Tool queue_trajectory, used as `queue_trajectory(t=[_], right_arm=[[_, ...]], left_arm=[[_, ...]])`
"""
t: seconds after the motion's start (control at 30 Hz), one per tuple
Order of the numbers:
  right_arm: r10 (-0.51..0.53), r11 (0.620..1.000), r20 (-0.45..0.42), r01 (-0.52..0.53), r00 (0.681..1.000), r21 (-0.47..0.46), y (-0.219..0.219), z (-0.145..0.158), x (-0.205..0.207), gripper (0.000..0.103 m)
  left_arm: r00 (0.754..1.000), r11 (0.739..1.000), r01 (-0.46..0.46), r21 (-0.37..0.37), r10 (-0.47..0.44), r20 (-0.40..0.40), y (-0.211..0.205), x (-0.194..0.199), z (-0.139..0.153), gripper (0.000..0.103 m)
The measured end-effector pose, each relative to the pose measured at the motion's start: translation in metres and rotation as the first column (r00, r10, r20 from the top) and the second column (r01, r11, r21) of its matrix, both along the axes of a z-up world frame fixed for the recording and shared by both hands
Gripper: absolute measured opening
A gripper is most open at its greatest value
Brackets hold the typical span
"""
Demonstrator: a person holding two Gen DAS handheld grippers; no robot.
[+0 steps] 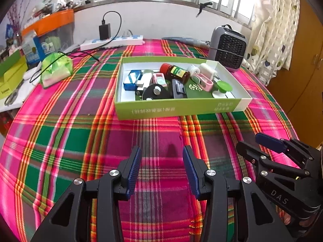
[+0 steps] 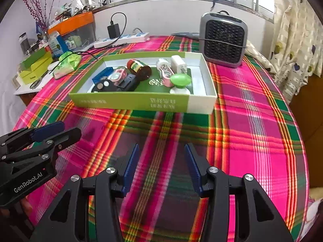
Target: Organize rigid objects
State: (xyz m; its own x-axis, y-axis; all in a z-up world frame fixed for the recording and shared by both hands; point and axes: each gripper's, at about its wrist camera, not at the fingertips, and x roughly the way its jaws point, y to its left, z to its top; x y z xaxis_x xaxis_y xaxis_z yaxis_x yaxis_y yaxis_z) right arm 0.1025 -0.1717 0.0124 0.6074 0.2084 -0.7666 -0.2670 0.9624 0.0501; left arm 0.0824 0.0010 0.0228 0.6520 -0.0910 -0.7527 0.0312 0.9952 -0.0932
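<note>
Hovering over bare plaid tablecloth (image 1: 80, 141), the left gripper (image 1: 161, 151) stands wide with nothing between its blue pads; the right gripper (image 2: 161, 149) beside it likewise, empty. The green-and-white box (image 1: 177, 109) lies on the table well ahead of both grippers. Inside the box: a brown bottle (image 1: 175, 71), a green-capped item (image 1: 223, 87), a white charger (image 2: 178, 62). A grey fan heater (image 2: 224, 40) stands just behind the box.

The pink, green and orange checked cloth (image 1: 80, 141) looks soft and woven, a bit wrinkly; the green and white shallow cardboard box (image 1: 177, 109) is smooth, matt paper; the brown bottle with a red cap (image 1: 175, 72) is shiny; the left tongs (image 1: 161, 168) are matt black plastic with ribbed blue pads (image 1: 134, 169) and shiny metal screws; the grey plastic fan heater (image 2: 224, 40) has a black grille.
</note>
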Motion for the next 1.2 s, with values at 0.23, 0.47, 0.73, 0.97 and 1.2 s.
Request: queue_trajectory(t=[0.23,0.47,0.73,0.97,1.2], right_arm=[[-0.042,0.999,-0.024,0.042,0.999,-0.031,-0.008,-0.007,-0.001,0.048],[-0.052,0.998,-0.020,0.051,0.998,-0.044,-0.007,-0.010,0.001,0.048],[-0.088,0.995,-0.023,0.086,0.996,-0.046,-0.012,-0.011,0.000,0.060],[-0.087,0.995,-0.023,0.086,0.996,-0.046,-0.012,-0.010,0.000,0.060],[-0.087,0.995,-0.023,0.086,0.996,-0.046,-0.012,-0.010,0.000,0.060]], left_arm=[[0.999,1.000,0.013,0.021,-0.012,-0.044,-0.009,0.003,-0.014,0.042],[1.000,0.999,0.001,0.035,0.000,-0.021,-0.011,0.004,-0.016,0.042],[1.000,0.996,-0.006,0.089,0.008,-0.018,-0.018,0.004,-0.017,0.043],[1.000,0.996,-0.011,0.089,0.012,-0.019,-0.018,0.004,-0.017,0.044],[1.000,0.996,-0.010,0.084,0.011,-0.019,-0.018,0.004,-0.017,0.044]])
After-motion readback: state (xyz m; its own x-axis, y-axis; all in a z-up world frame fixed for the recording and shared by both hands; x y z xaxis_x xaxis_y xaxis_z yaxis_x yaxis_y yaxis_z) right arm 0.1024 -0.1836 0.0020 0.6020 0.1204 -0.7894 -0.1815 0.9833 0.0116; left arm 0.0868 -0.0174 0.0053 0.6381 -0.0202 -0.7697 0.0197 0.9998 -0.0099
